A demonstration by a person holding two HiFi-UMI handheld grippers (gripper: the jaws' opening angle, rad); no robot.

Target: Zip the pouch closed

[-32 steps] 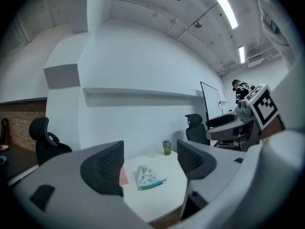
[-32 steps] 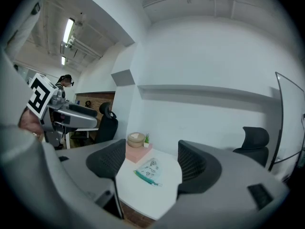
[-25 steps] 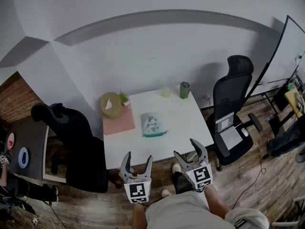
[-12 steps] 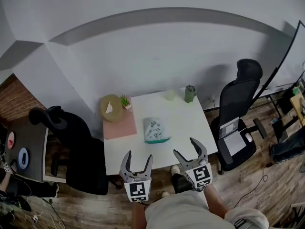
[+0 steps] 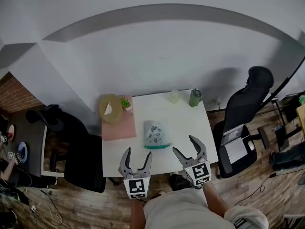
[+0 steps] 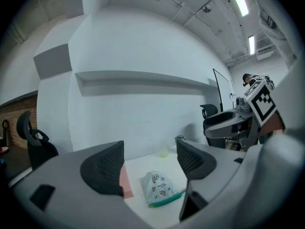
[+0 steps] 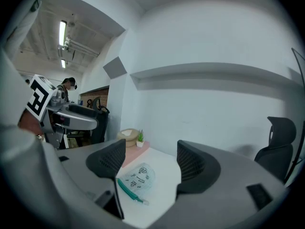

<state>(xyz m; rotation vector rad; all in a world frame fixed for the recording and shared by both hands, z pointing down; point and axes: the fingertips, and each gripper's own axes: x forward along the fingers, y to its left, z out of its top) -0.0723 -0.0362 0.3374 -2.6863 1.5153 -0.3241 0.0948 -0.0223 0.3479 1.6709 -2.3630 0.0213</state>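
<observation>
- Closer than a second ago, the pouch [image 5: 155, 135] lies flat in the middle of the worktop [image 5: 188, 128], untouched. I judge that the approach is under way and zipping has not begun.
- Its long axis runs roughly away from the person, with the teal zip edge across the near end, facing both tools.
- Left tool [image 5: 137, 155] and right tool [image 5: 187, 146] hang at the worktop's near edge, jaws wide apart with nothing between them, short of the pouch.
- A pink mat [image 5: 116, 127] lies just left of the pouch.

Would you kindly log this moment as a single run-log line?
left claw open, empty | right claw open, empty | pouch on table, untouched | zipping not started
</observation>
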